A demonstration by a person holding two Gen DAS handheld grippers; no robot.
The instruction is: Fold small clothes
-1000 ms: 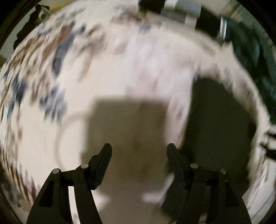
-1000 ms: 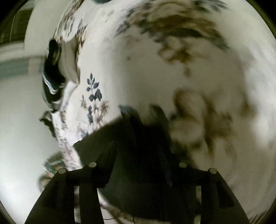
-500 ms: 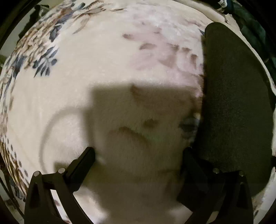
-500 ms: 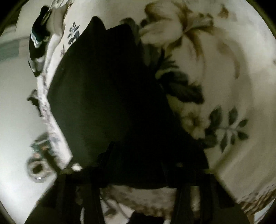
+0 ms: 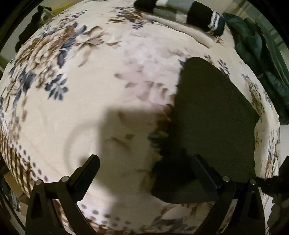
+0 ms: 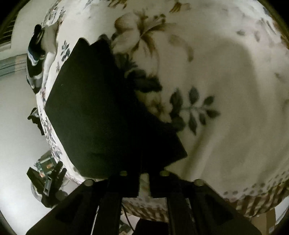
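Note:
A small black garment [image 5: 209,115] lies flat on a cream floral blanket [image 5: 75,108]. In the left wrist view it sits to the right. My left gripper [image 5: 144,168] is open above the blanket, its right finger [image 5: 200,166] over the garment's near left corner. In the right wrist view the garment [image 6: 94,108] fills the left centre. My right gripper [image 6: 143,162] is shut on the garment's near edge.
Folded dark clothes with a striped band [image 5: 206,16] lie at the far edge of the blanket. A dark green jacket [image 5: 256,59] hangs at the right. The blanket's edge [image 6: 48,130] drops to a pale floor with small objects [image 6: 48,182].
The left gripper has drawn back, so more blanket and garment show. The right gripper's fingers have closed on the garment's near edge.

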